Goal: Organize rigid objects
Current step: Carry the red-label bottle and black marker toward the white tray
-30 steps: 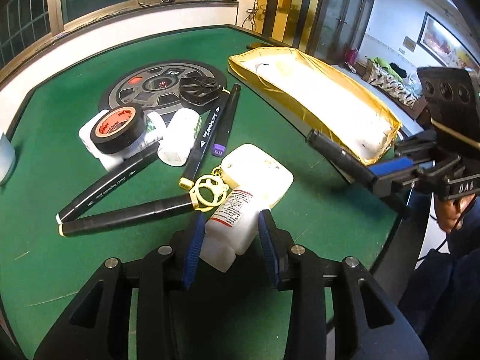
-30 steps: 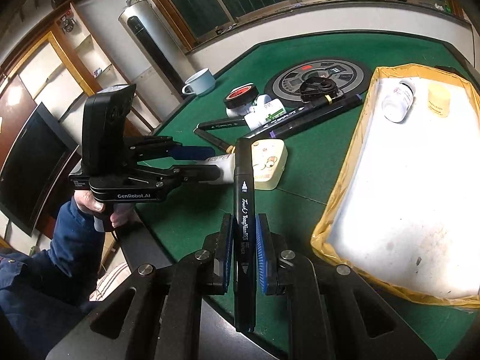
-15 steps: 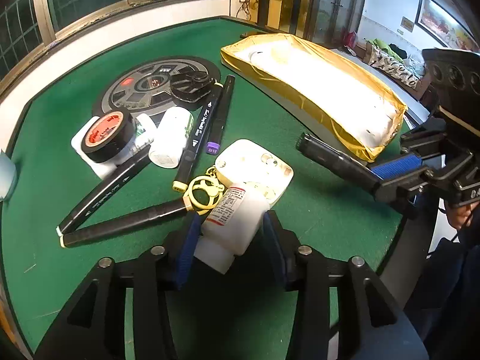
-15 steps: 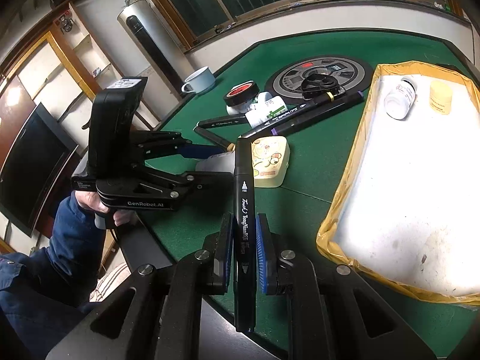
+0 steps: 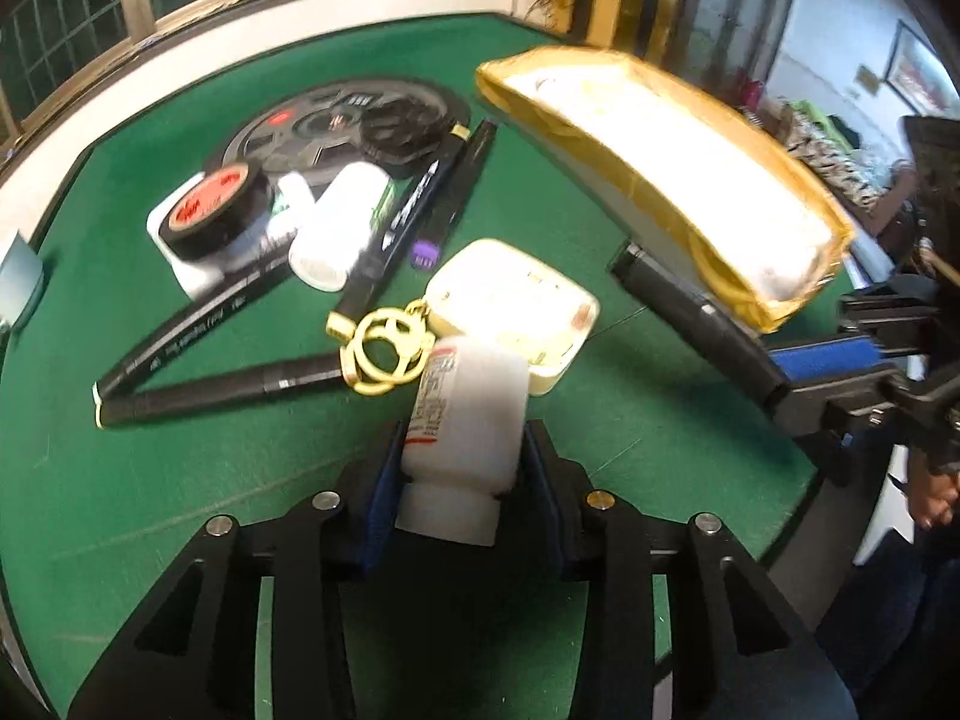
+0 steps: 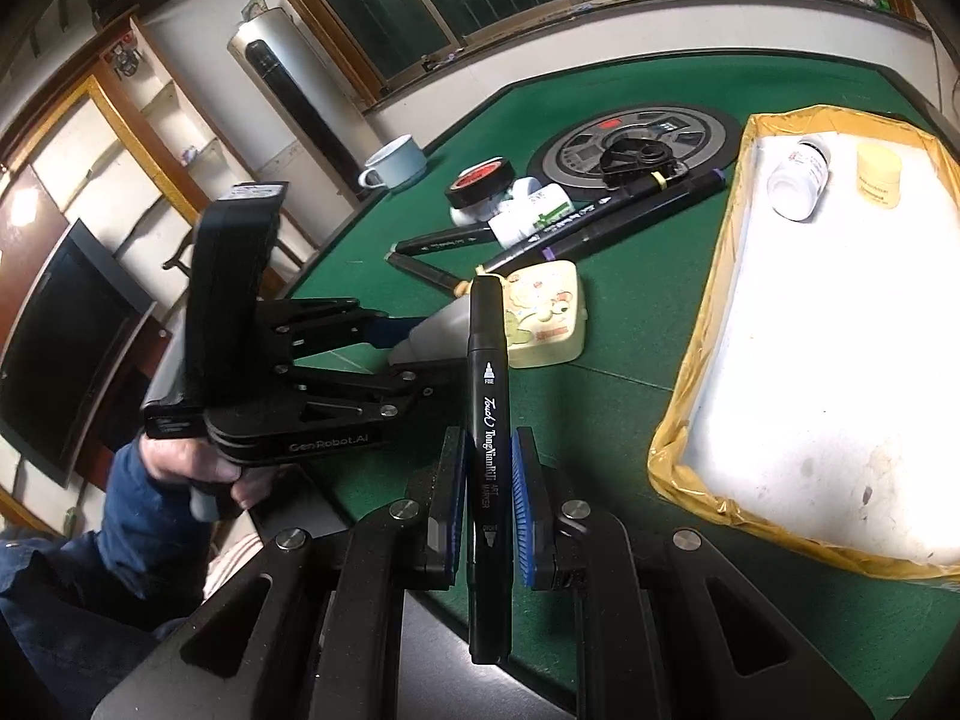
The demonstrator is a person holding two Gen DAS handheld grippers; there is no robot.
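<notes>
Left tool (image 5: 459, 468) is clamped on the white pill bottle (image 5: 465, 414), pads on the body just above the cap, cap end toward the camera. Bottle sits just in front of the cream plastic case (image 5: 516, 312); whether it's off the felt I can't tell.

Right tool (image 6: 487, 480) is clamped on a black marker (image 6: 489, 420) mid-barrel, marker pointing straight ahead, over the edge of the surface (image 6: 630, 312).

Likely step: carry both to the yellow-lined tray (image 6: 696, 420), where another white bottle (image 6: 801, 177) and a small yellow jar (image 6: 879, 174) already lie.

- Bottle: smooth hard plastic, round, paper label. Keep it square in the pads so it can't roll out, and lift clear of the gold keyring (image 5: 384, 354) beside it.
- Marker: slim and rigid. Lay it flat on the white liner, release low.
- Tray rim is crinkled, raised film. Come in above it, not across.
</notes>
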